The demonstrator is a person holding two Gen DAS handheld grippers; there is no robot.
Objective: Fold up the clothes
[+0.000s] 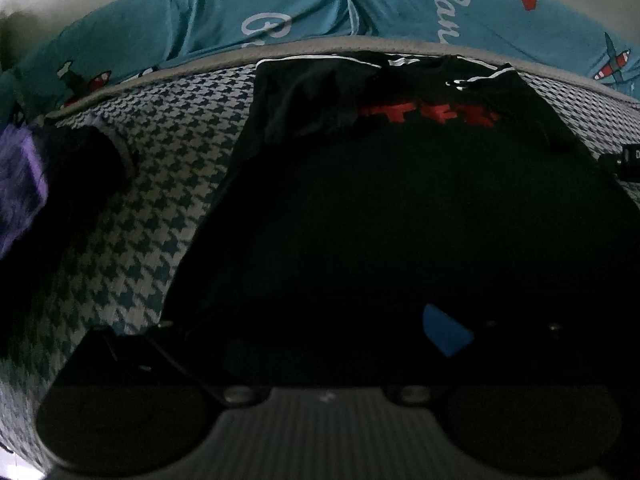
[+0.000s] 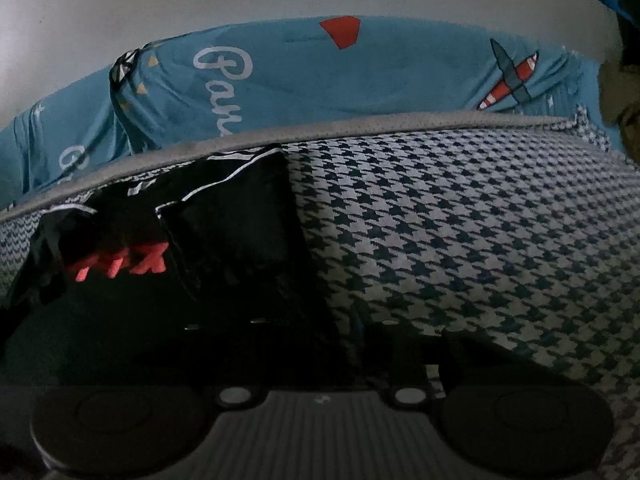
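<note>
Both jaws sit low at the near hem of a black T-shirt, and I cannot tell whether either is open or closed.

Ahead of my left gripper [image 1: 320, 332] the black T-shirt [image 1: 400, 208] lies flat on the houndstooth mat [image 1: 152, 208], sleeves folded in, red lettering [image 1: 428, 114] near its far end. A blue pad [image 1: 446, 330] shows on one left finger. My right gripper [image 2: 320, 344] is at the shirt's right edge, with mat ahead to the right. Beyond the mat's grey edge lies a blue printed sheet [image 2: 320, 80]. Purple cloth [image 1: 20, 184] lies far left.
</note>
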